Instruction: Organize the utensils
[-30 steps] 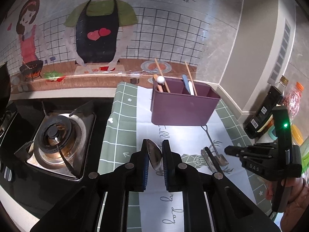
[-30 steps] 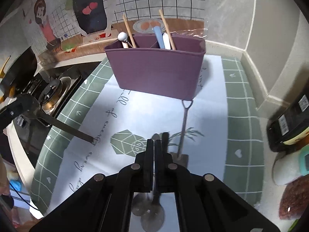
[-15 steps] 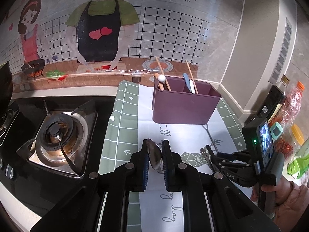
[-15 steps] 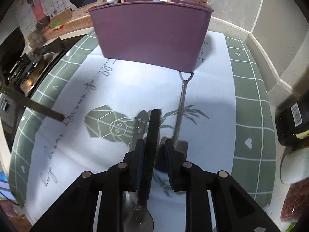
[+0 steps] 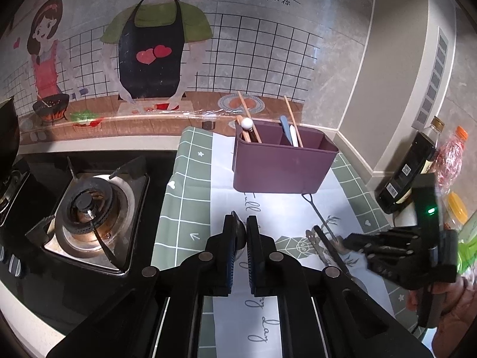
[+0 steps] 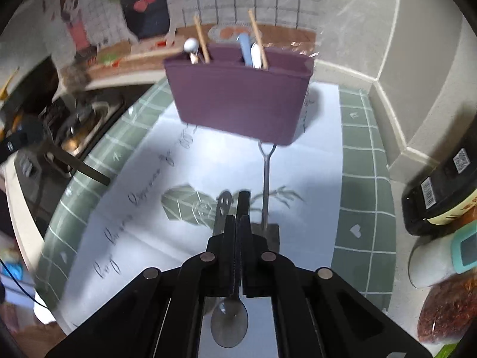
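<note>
Two spoons held, ready for the purple box.

The right gripper [image 6: 238, 223] has just been closing, and its jaws now pinch a dark-handled spoon [image 6: 229, 325], so this spoon can go up off the mat [image 6: 366, 226]. The left gripper [image 5: 238, 232] grips another shiny spoon [image 5: 237, 223] tight, as before. Both hang near the smooth purple box [image 5: 283, 167], which holds thin wooden chopsticks. A flat little metal shovel [image 6: 266, 179] and a fork handle [image 6: 222, 205] lie on the mat.
</note>
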The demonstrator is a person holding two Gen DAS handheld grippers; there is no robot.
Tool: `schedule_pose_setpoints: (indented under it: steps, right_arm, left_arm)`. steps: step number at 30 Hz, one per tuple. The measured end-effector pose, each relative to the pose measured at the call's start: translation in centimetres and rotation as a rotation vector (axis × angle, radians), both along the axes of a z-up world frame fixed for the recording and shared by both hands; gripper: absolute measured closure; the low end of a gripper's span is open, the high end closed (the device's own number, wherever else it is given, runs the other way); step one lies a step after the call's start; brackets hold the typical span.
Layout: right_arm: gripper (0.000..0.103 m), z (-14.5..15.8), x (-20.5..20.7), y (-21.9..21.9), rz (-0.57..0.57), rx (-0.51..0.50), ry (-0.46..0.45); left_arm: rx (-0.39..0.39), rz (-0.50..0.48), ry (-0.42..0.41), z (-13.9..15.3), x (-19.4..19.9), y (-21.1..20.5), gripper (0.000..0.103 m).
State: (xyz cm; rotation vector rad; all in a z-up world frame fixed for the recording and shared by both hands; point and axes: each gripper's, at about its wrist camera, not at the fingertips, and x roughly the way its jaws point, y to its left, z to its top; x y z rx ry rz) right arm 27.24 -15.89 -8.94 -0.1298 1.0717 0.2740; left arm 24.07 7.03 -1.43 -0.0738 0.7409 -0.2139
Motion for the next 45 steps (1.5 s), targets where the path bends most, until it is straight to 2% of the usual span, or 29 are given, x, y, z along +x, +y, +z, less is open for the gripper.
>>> schedule_pose_setpoints:
  steps: [1,3,7,8,11,13,14,18,23,30,34,37,40,43,45]
  right_arm:
    - [0.084,-0.6,0.1,0.1,0.002,-0.002,0.009]
    - [0.079,-1.9,0.5,0.5,0.009,-0.018,0.023]
    - [0.078,-4.2,2.0,1.1,-0.007,-0.06,0.058]
    - [0.078,-4.4,2.2,1.0,-0.011,-0.065,0.043]
    - [0.08,-4.6,2.4,0.6,-0.006,-0.072,0.066]
    - [0.091,-4.5,2.0,-0.2,-0.011,-0.083,0.078]
    - [0.093,-4.5,1.8,-0.6,-0.022,-0.086,0.087]
    - [0.093,-2.8,0.5,-2.2,-0.065,0.003,0.074]
    - [0.093,1.7,-1.6,-3.1,-0.085,0.138,-0.03]
    - [0.093,5.5,-2.7,-1.6,-0.089,0.12,-0.179]
    - [0.093,9.6,-2.2,-1.7,-0.086,0.152,-0.287]
    - [0.093,15.2,-1.3,-1.5,-0.081,0.132,-0.438]
    - [0.093,22.2,0.2,-1.4,-0.1,0.105,-0.637]
    - [0.093,26.3,2.4,-1.5,-0.121,0.113,-0.752]
    - [0.093,27.3,3.9,-1.7,-0.131,0.13,-0.787]
  left_arm:
    - [0.003,0.001,0.002,0.0,0.1,0.0,0.095]
    - [0.004,0.002,0.002,-0.1,0.1,0.0,0.095]
    - [0.005,0.006,0.003,-0.1,0.0,0.1,0.095]
    - [0.005,0.008,0.003,-0.2,0.0,0.2,0.095]
    - [0.001,0.015,0.003,0.0,-0.1,0.5,0.095]
    - [-0.005,0.021,0.002,0.1,-0.2,0.8,0.095]
    - [-0.007,0.023,0.002,0.1,-0.2,0.8,0.095]
    - [-0.01,0.017,0.001,0.2,-0.3,0.7,0.095]
    - [-0.018,-0.008,-0.007,0.6,-0.4,-0.1,0.096]
    - [-0.084,-0.061,-0.02,2.9,-0.1,-1.0,0.096]
    - [-0.112,-0.126,-0.086,7.6,0.8,-1.8,0.096]
    - [-0.118,-0.17,-0.192,13.1,1.9,-2.6,0.096]
    - [-0.136,-0.195,-0.29,18.2,3.6,-3.3,0.096]
    - [-0.146,-0.196,-0.361,21.2,5.4,-3.9,0.096]
    - [-0.146,-0.187,-0.377,21.8,7.0,-4.2,0.096]
